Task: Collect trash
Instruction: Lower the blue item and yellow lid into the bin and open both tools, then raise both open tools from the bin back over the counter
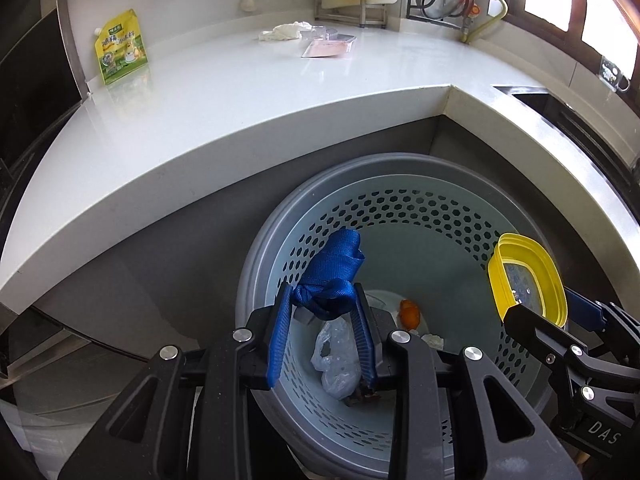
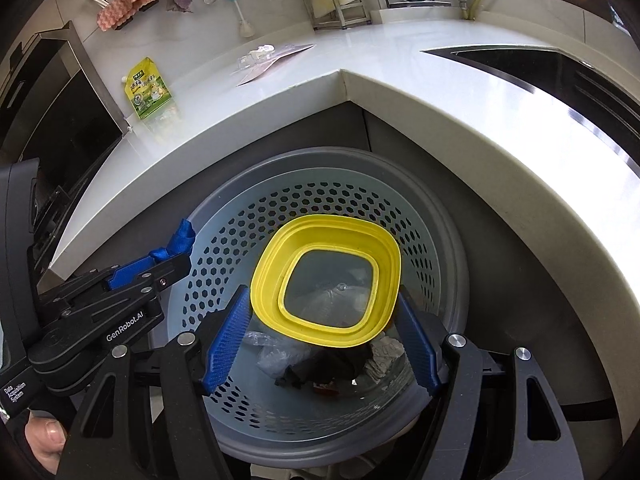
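A pale blue perforated bin (image 1: 400, 168) with a grey rim stands on the floor in the counter's corner. Over its left side my left gripper (image 1: 322, 292) is shut on a knotted blue strap (image 1: 336, 256), whose loose end sticks up past the fingertips. Over the bin's right side my right gripper (image 2: 322, 292) is shut on a yellow lid (image 2: 326, 232) with a clear middle, held tilted by its edges. In the bin (image 2: 320, 160) lie a clear plastic bag (image 1: 336, 356), an orange scrap (image 1: 410, 314), crumpled paper (image 2: 386, 354) and dark bits.
The white counter (image 1: 240, 92) wraps around the bin. On it are a yellow-green pouch (image 1: 120, 50), a crumpled white wad (image 1: 284, 32) and a flat pinkish packet (image 1: 328, 48). A sink (image 2: 540, 68) is set in at the right. A person's thumb (image 2: 46, 440) shows at lower left.
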`<state>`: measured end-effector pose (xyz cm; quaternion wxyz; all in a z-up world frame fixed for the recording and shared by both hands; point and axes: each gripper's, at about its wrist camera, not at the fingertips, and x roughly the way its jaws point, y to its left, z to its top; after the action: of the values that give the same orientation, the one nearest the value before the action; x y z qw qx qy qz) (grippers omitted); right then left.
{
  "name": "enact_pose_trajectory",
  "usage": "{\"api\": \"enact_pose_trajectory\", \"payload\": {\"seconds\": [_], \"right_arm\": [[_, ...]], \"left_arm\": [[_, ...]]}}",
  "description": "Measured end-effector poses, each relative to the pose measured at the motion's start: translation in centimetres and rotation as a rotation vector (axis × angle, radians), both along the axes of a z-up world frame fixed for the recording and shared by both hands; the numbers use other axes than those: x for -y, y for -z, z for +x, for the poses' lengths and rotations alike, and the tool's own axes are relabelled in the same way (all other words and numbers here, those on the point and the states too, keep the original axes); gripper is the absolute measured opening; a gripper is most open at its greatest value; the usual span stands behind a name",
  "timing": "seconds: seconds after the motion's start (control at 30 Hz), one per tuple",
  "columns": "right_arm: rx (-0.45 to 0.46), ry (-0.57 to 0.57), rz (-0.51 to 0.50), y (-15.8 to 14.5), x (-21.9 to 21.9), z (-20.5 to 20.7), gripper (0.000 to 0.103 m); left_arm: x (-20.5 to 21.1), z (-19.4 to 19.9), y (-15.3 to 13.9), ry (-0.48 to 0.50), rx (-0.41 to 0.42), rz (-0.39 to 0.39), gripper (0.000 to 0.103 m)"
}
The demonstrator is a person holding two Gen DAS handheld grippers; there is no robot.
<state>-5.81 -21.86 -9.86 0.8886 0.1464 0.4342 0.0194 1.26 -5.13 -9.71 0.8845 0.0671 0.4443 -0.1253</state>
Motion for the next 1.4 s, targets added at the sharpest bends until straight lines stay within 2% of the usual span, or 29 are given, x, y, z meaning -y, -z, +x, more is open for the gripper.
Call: {"api": "enact_pose_trajectory", "payload": {"seconds": [0.17, 0.23, 0.3, 0.37, 0.53, 0.93, 1.13, 1.23, 1.3, 1.4], "right_arm": [[-0.001, 0.000, -0.002, 0.0, 0.0, -0.1, 0.068], [0.000, 0.004, -0.001, 0.0, 0.1, -0.1, 0.069], [0.001, 0.008, 0.006, 0.0, 0.2, -0.2, 0.069], [-0.003, 0.014, 0.014, 0.0, 0.4, -0.2, 0.069], [-0.006, 0.030, 0.033, 0.0, 0.8, -0.2, 0.074], [-0.002, 0.039, 0.030, -0.2, 0.9, -0.4, 0.074], [0.007, 0.039, 0.029, -0.5, 0.8, -0.6, 0.074], [0.016, 0.040, 0.028, -0.7, 0.8, -0.7, 0.074], [0.021, 0.041, 0.024, -0.8, 0.8, -0.8, 0.074], [0.034, 0.039, 0.017, -1.1, 0.8, -1.0, 0.074]], "left_arm": [[0.1, -0.2, 0.0, 0.006, 0.004, 0.004, 0.032], [0.0, -0.3, -0.1, 0.007, 0.009, 0.007, 0.039], [-0.1, -0.5, -0.3, 0.001, 0.024, 0.009, 0.053], [-0.3, -0.7, -0.5, -0.006, 0.042, 0.011, 0.057], [-0.7, -0.7, -0.7, -0.013, 0.041, 0.005, 0.058], [-0.9, -0.7, -0.8, -0.022, 0.042, 0.003, 0.060], [-1.3, -0.7, -1.0, -0.032, 0.056, 0.004, 0.070], [-1.6, -0.8, -1.2, -0.044, 0.071, 0.009, 0.080], [-1.8, -1.0, -1.4, -0.060, 0.094, 0.020, 0.092], [-2.1, -1.1, -1.9, -0.066, 0.108, 0.011, 0.095]]}}
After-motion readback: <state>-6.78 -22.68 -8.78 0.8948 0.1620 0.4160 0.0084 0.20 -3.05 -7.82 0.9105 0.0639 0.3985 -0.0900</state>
